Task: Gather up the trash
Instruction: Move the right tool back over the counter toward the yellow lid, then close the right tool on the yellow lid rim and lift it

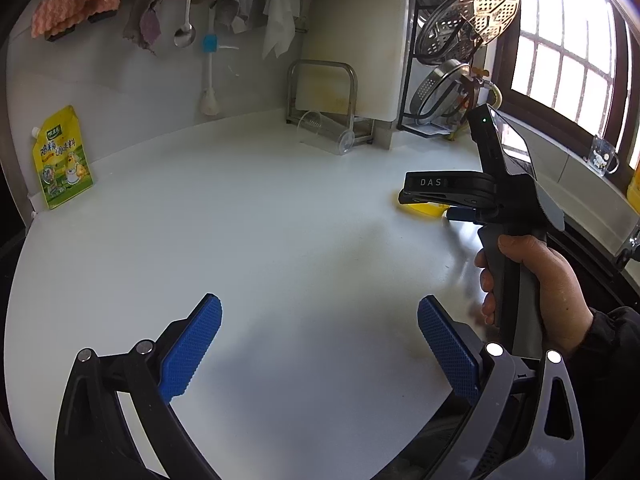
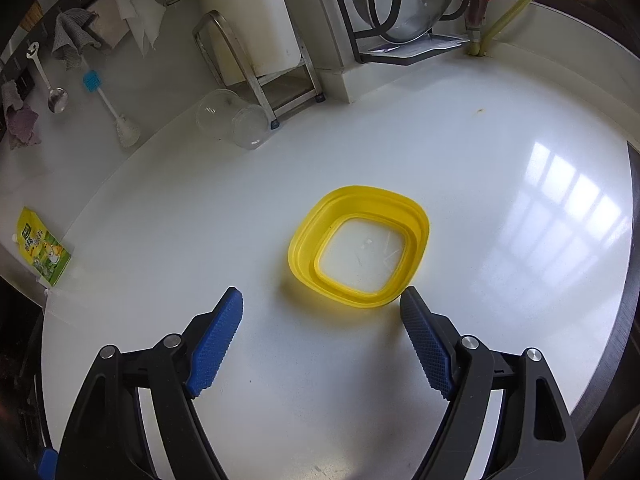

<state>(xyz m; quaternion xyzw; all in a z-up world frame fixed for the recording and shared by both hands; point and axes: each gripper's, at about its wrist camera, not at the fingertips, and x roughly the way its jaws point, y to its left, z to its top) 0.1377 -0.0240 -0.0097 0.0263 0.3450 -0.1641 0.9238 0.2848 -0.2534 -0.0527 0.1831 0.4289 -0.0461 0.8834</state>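
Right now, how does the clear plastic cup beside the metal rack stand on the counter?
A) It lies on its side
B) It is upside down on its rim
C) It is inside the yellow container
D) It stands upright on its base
A: the clear plastic cup lies on its side on the white counter, next to the foot of the metal rack and apart from the yellow container.
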